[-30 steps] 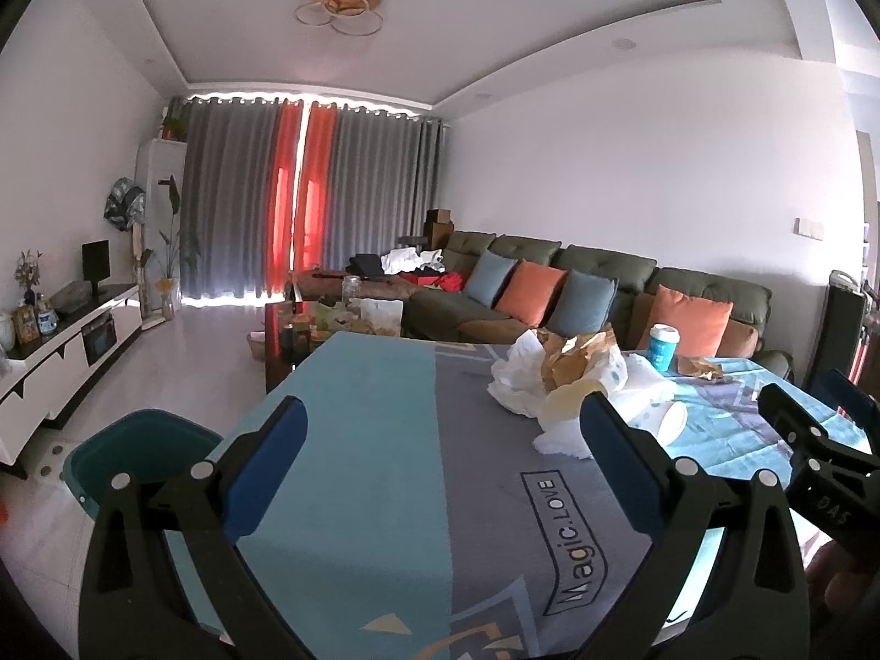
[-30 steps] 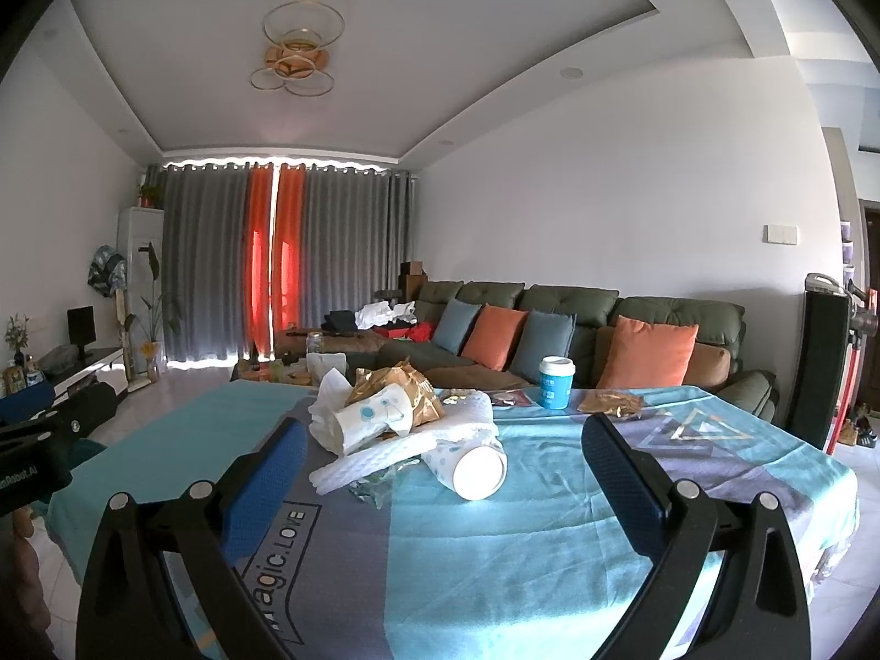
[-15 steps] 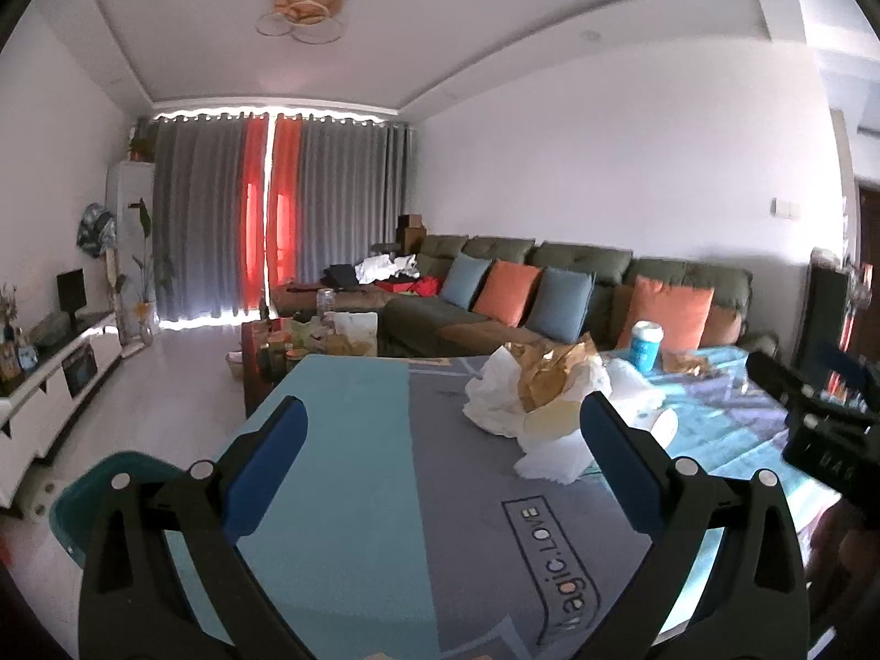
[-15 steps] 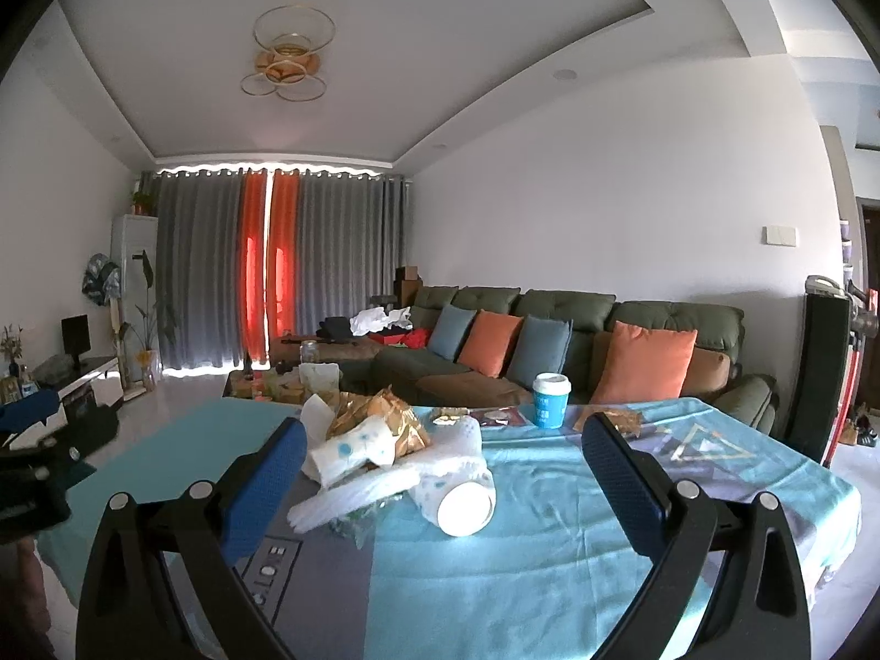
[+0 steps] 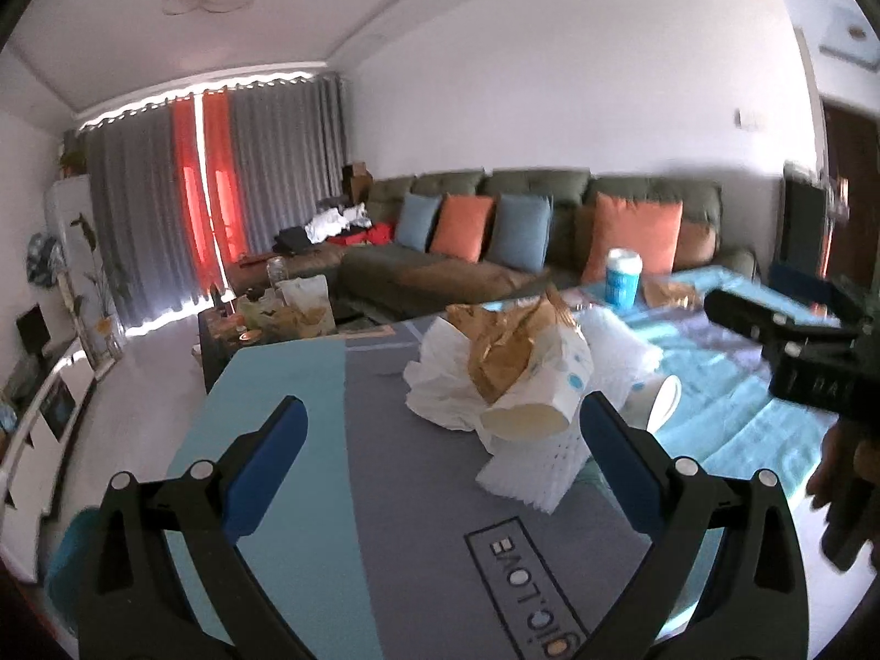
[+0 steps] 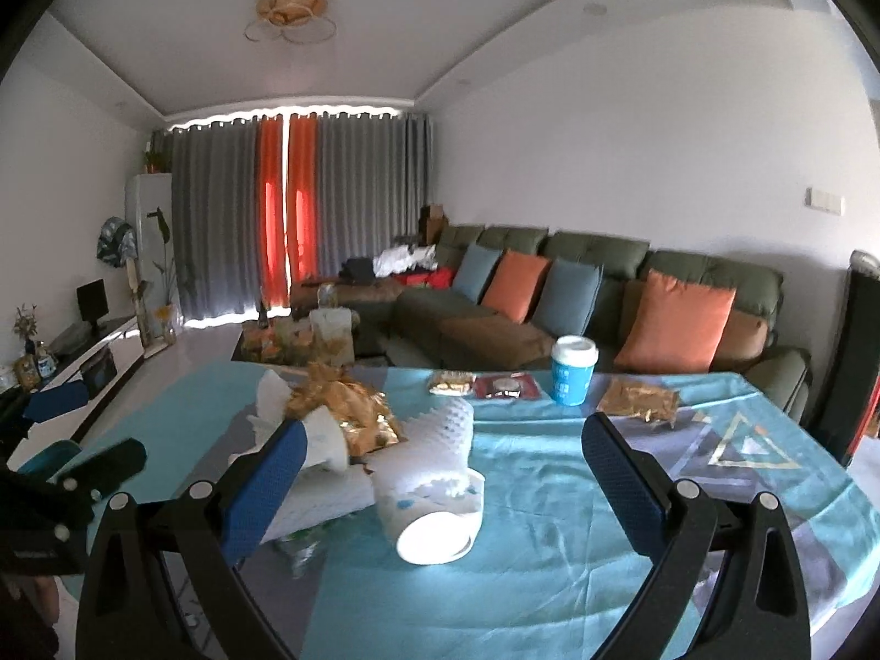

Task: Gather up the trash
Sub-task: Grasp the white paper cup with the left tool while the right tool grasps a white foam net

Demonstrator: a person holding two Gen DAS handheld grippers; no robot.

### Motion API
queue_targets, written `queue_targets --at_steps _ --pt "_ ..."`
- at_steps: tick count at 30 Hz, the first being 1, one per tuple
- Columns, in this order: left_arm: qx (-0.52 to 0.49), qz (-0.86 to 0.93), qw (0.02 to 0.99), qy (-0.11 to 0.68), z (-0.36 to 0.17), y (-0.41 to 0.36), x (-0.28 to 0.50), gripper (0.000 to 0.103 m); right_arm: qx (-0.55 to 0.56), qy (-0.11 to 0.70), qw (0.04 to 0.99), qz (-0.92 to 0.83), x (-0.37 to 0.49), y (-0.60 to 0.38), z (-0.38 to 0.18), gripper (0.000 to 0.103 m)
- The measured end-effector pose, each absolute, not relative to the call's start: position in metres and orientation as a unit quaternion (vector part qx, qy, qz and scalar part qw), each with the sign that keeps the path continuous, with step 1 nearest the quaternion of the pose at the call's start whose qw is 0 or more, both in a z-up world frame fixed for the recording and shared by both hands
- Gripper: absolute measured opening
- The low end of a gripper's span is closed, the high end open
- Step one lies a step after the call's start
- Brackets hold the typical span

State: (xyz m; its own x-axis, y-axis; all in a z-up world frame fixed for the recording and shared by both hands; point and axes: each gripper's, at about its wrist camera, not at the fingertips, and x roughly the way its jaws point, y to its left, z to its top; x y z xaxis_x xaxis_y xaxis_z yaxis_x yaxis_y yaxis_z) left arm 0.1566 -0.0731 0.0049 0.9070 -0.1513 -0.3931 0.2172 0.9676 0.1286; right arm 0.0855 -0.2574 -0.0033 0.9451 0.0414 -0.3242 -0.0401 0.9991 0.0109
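Our left gripper and right gripper hang spread wide and empty above the teal tablecloth, the trash pile just ahead between them, a tipped empty paper cup nearest, the sofa beyond.

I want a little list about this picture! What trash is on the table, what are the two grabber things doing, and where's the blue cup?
surface: table with a teal and grey cloth
trash pile: crumpled white paper, gold wrapper and white foam sheet, heaped together
tipped cup: white paper cup lying on its side beside the pile
blue cup: blue cup standing upright with a white lid, far side
left gripper: open, holding nothing
right gripper: open, holding nothing
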Motion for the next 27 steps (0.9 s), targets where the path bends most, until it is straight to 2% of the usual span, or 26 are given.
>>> queue_targets --at_steps 22,27 --pt "0.158 -0.135 0.950 0.234 -0.028 -0.146 0.238 0.098 0.043 0.269 0.959 0.073 0.166 -0.284 -0.029 0.097" --pt "0.183 -0.133 0.945 0.237 -0.035 -0.150 0.251 0.091 0.045 0.273 0.958 0.080 0.170 -0.283 -0.031 0.097"
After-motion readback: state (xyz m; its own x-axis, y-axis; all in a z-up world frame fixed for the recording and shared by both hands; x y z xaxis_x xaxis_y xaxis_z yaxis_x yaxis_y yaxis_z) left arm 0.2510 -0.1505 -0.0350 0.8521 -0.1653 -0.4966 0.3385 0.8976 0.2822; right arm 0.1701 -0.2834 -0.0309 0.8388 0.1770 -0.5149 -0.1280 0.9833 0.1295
